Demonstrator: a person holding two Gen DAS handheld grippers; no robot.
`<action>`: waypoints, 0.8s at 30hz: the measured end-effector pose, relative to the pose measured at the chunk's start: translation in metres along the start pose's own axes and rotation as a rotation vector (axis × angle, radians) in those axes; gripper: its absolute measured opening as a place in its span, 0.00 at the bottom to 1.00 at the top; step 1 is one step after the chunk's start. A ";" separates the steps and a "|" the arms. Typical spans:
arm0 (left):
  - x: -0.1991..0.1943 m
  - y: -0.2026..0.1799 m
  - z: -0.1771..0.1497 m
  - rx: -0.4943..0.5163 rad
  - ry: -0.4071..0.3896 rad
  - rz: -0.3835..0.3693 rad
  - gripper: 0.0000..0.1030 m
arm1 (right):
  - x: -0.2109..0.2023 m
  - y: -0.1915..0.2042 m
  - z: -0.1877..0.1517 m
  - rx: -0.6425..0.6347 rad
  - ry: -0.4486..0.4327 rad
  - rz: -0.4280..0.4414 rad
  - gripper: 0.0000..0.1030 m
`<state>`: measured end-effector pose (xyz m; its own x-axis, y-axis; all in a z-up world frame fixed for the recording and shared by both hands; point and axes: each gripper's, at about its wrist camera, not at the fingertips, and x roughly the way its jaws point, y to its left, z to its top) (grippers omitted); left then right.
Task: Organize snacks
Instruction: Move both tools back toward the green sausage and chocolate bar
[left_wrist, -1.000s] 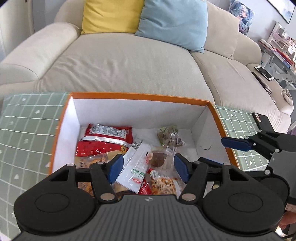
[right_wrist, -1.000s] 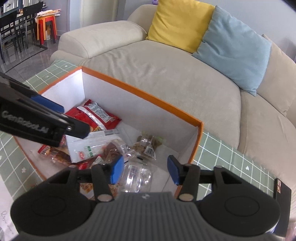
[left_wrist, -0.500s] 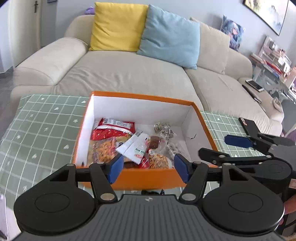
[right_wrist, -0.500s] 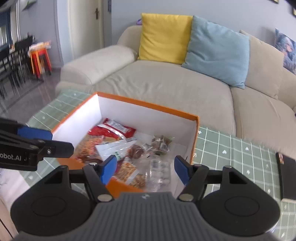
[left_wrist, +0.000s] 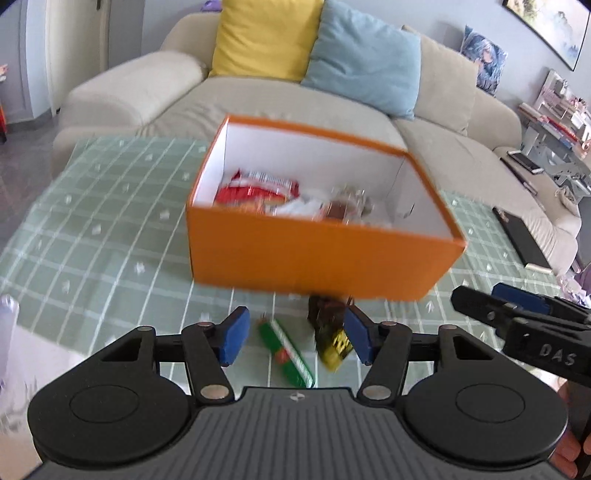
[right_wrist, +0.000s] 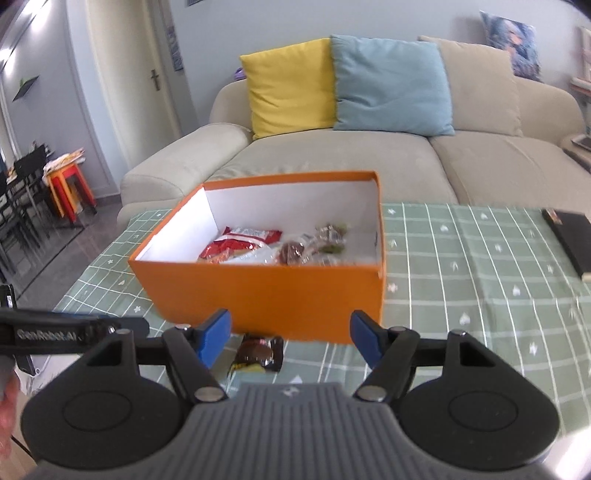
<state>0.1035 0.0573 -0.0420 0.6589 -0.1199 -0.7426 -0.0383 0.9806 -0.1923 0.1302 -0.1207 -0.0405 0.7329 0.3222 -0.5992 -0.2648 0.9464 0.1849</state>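
Left wrist view: left gripper (left_wrist: 293, 336) stands spread and empty above the green checked tablecloth (left_wrist: 110, 229). Two loose snacks lie just before the orange box (left_wrist: 317, 254) — a green stick packet (left_wrist: 286, 352) and a dark-and-yellow wrapper (left_wrist: 328, 328). Both judged light, thin, crinkly, likely slippery; take the stick across its middle.

Right wrist view: right gripper (right_wrist: 290, 338) also wide apart, holding nothing. The dark wrapper (right_wrist: 258, 354) lies between its fingers' line, close to the box's near wall — pinch the bulged centre, not the flat seal.
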 end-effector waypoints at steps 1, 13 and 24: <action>0.003 0.002 -0.005 -0.003 0.009 0.002 0.65 | 0.001 0.000 -0.005 0.004 0.000 0.000 0.67; 0.040 0.016 -0.039 -0.091 0.085 -0.009 0.60 | 0.035 0.006 -0.050 -0.029 0.103 -0.019 0.67; 0.080 0.010 -0.031 -0.155 0.149 0.030 0.39 | 0.055 -0.003 -0.054 -0.004 0.127 -0.051 0.67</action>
<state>0.1326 0.0527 -0.1231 0.5382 -0.1242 -0.8336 -0.1787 0.9498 -0.2569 0.1374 -0.1070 -0.1154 0.6607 0.2676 -0.7014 -0.2314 0.9614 0.1488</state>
